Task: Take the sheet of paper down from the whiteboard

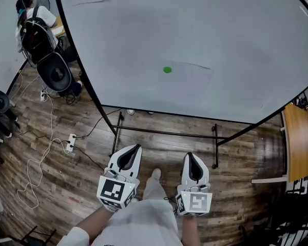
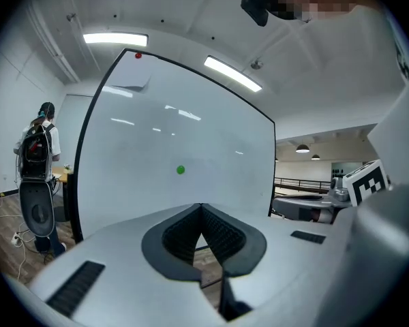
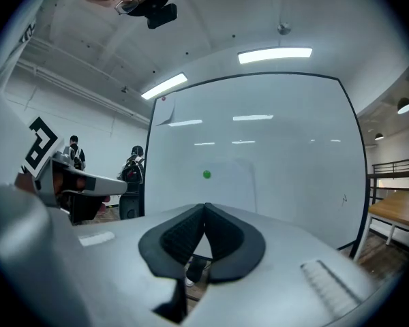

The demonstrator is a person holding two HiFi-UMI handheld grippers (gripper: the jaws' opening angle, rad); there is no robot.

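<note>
Head view. Large white whiteboard in a black frame on a black stand, far side of the wooden floor. White sheet of paper lies flat on the board near its middle. A round green magnet pins it at its upper left corner, and its edges are faint. Left gripper and right gripper are near the person, side by side, well apart from the board, pointing towards it.

Left gripper view. Left gripper's jaws are closed tip to tip, nothing between them. Round green magnet sits far ahead, above the jaw tips; the sheet's outline cannot be made out here. A second sheet hangs under a red magnet at the board's upper left corner. Which sheet the task means cannot be told; the central one lies straight ahead.

Right gripper view. Right gripper's jaws are likewise clenched on nothing. White sheet of paper runs right and down from the round green magnet.

Handling, as judged. Very light, thin and limp; it creases and tears readily. The surface lies flush to the board, so it offers little for the jaws. Best hold is probably a free corner or the right edge, far from the magnet, pinched gently while the magnet is lifted off. It may slide down once unpinned.
</note>
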